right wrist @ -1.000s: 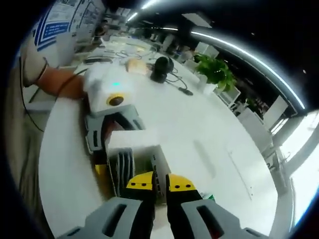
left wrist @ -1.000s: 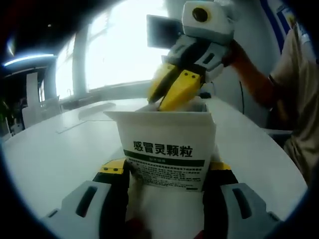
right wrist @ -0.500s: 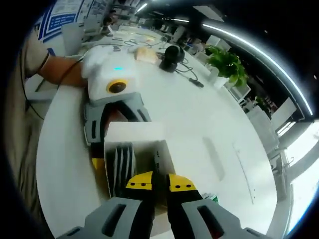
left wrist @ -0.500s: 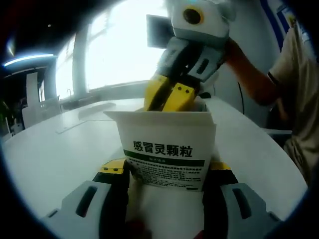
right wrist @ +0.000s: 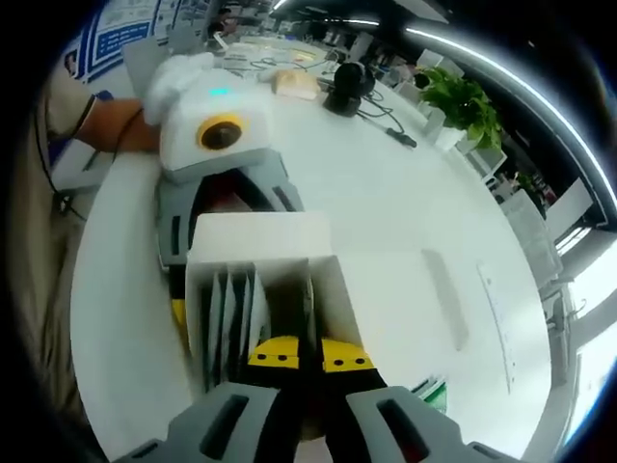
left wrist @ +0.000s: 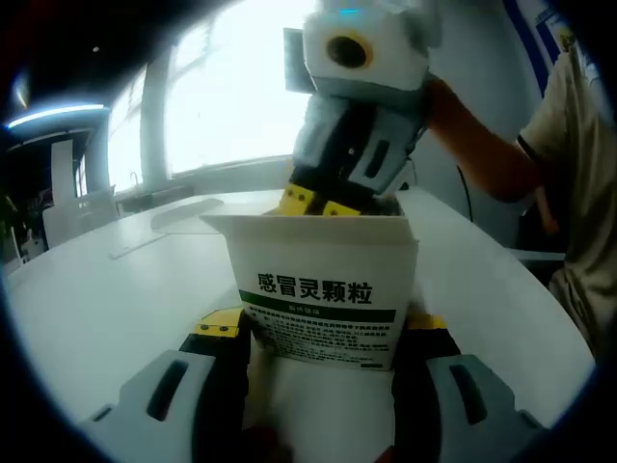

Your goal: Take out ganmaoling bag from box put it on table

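Two tools at work: the right tool (right wrist: pixel 299 359) at frame bottom has its jaws nearly together, dipped into the open box (right wrist: pixel 260 289), grip on a ganmaoling bag (right wrist: pixel 229 309) unclear. Left tool (left wrist: pixel 318 338) clamps the box from both sides at lower centre. Bags stand upright inside. Likely light, thin, slippery; pinch one top edge. Tabletop (right wrist: pixel 405 212) white.

grey gripper (right wrist: pixel 299 359), yellow tips, beige sleeve (left wrist: pixel 569 116)

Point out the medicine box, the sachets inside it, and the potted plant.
medicine box (left wrist: pixel 318 289), left gripper view, on its printed front.
sachets (right wrist: pixel 229 304), right gripper view, on their upright top edges.
potted plant (right wrist: pixel 463 96), right gripper view, on its leaves.
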Demonstrator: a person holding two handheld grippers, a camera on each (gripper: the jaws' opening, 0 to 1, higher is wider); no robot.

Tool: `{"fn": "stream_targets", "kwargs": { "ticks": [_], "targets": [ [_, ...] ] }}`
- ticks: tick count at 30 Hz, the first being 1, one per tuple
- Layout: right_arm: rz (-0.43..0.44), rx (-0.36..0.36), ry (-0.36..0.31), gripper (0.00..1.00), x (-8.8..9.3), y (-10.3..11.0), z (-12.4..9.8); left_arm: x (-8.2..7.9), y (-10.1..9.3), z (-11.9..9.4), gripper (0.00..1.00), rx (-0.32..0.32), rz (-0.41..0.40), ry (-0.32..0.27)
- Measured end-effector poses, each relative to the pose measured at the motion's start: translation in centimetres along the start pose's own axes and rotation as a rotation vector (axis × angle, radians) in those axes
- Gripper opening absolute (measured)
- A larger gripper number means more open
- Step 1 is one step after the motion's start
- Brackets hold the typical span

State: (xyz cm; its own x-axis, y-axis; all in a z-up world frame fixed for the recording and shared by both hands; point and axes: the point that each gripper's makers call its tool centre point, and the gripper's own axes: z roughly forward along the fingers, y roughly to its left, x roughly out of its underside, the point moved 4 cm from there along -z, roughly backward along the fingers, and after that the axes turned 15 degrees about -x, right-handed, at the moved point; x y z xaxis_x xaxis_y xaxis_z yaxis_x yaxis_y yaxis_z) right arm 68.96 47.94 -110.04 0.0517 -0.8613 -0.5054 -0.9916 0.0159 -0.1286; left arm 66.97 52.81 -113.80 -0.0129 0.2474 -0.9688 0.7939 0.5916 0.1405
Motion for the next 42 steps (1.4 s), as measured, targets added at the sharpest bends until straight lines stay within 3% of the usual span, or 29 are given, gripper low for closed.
{"fn": "stream_targets", "kwargs": {
  "ticks": [7,30,42],
  "targets": [
    [0.017,-0.005,-0.011,0.00,0.0,0.1,-0.2,0.0,0.0,0.0,0.50,0.000,0.001,0.000],
    [0.031,0.058,-0.148,0.00,-1.5,0.1,-4.3,0.0,-0.1,0.0,0.50,0.000,-0.001,0.000],
    [0.074,0.094,-0.287,0.00,-2.3,0.3,-6.9,0.0,-0.1,0.0,0.50,0.000,-0.001,0.001]
  ]
}}
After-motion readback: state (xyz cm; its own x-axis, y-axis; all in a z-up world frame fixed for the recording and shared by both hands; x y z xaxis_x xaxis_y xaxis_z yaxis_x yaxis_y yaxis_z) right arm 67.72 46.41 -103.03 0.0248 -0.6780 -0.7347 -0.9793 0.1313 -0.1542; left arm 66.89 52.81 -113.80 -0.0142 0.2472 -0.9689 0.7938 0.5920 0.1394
